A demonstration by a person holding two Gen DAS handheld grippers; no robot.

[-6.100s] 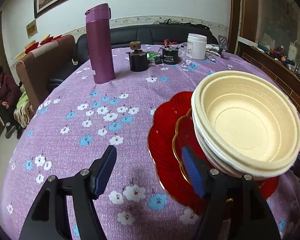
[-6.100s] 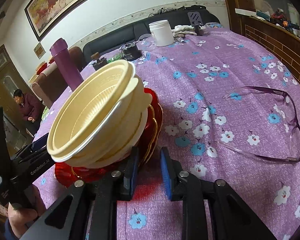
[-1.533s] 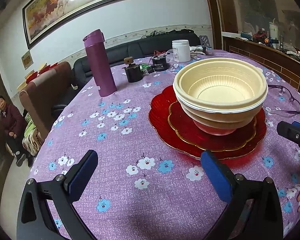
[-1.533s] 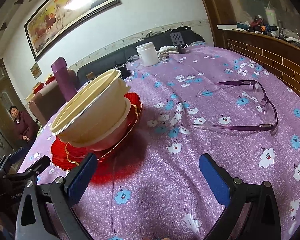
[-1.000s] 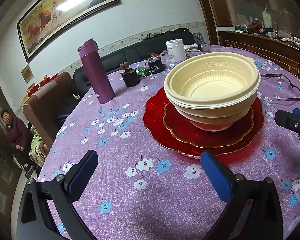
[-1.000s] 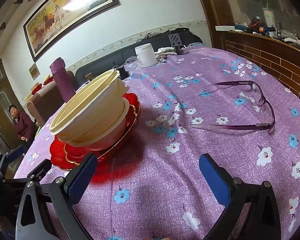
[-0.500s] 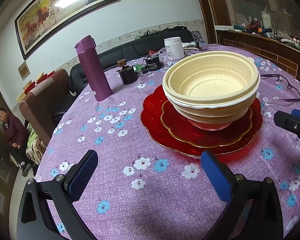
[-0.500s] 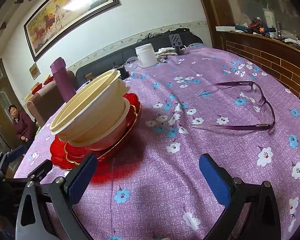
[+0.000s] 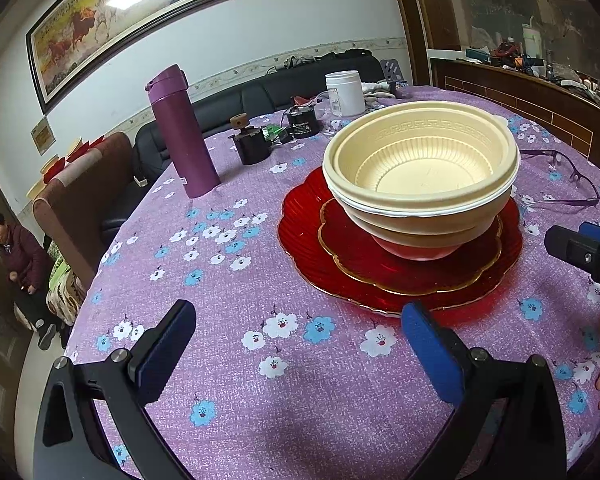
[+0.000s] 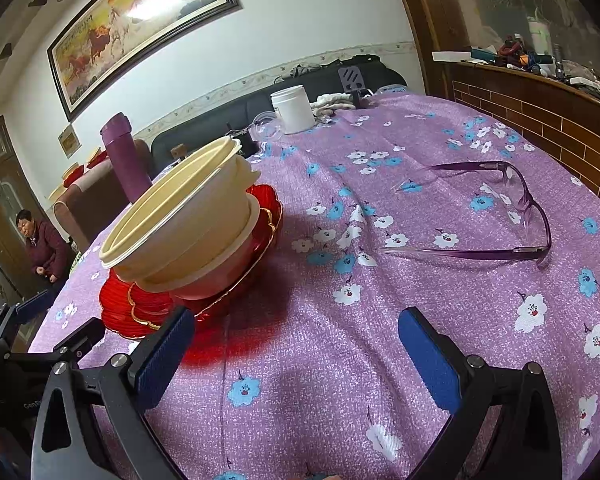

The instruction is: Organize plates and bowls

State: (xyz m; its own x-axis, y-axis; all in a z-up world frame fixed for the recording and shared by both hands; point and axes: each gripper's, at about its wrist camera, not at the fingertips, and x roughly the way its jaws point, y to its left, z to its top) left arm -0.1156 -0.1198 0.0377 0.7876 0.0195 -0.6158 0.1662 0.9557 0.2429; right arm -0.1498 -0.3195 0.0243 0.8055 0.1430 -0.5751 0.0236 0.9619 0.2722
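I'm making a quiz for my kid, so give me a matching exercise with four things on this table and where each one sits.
Things:
1. cream bowls
2. purple glasses
3. purple flask
4. white jar

Places:
A. upright on the cloth, left of the plates in the left view
B. far end of the table, near the sofa
C. stacked on the red plates
D. lying on the cloth, right of the plates

Pairs: 1-C, 2-D, 3-A, 4-B
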